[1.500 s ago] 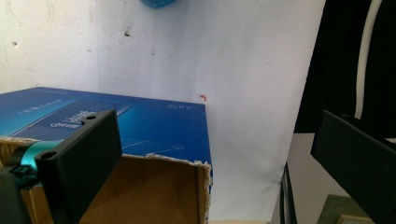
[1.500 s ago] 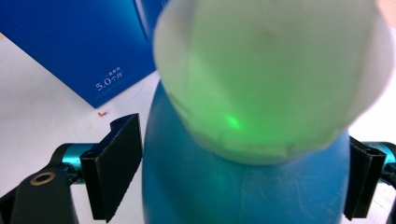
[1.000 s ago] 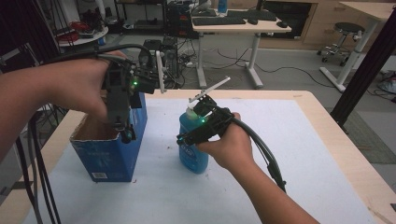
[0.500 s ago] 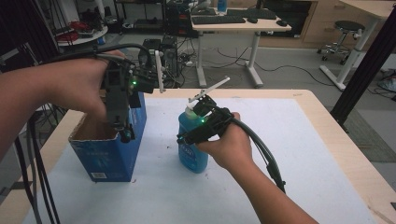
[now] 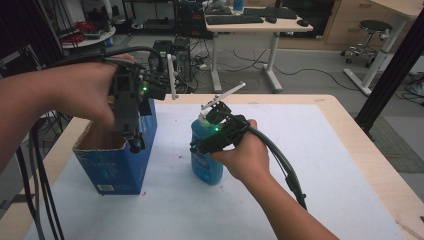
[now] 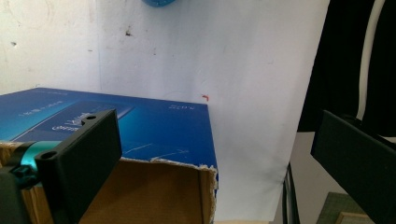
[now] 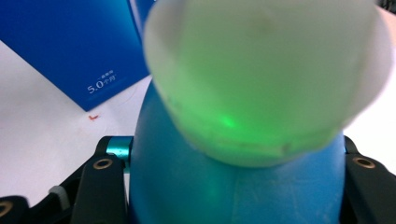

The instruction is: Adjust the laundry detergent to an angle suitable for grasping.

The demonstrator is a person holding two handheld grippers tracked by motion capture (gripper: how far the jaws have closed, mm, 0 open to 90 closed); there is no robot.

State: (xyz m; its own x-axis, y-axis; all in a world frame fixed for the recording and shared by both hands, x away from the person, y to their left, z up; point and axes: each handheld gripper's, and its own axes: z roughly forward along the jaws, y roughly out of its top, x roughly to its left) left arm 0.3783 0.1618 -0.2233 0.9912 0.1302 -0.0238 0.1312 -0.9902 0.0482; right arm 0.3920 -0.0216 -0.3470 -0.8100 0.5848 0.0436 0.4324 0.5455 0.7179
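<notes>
At the left of the tabletop, near its left edge, stood an open blue cardboard box, its top flaps torn away along a ragged brown edge. The left gripper hung over the box's right rim, pointing down, with its jaws wide apart and nothing between them; in the left gripper view one jaw sat above the box's mouth and the other out past its corner. What lay inside the box could not be made out. White print ran along the box's side, too small to read there; in the right gripper view the characters "5.0" followed by smaller characters showed on the blue face.

Just right of the box, with a strip of bare white surface between, stood a blue bottle with a pale, translucent cap. The right gripper was around the bottle's shoulder below the cap, its jaws having just been closing, and now pressed against both sides. A label on the bottle's front was unreadable.

Right of the bottle the white surface lay broad and open out to the wooden border.
</notes>
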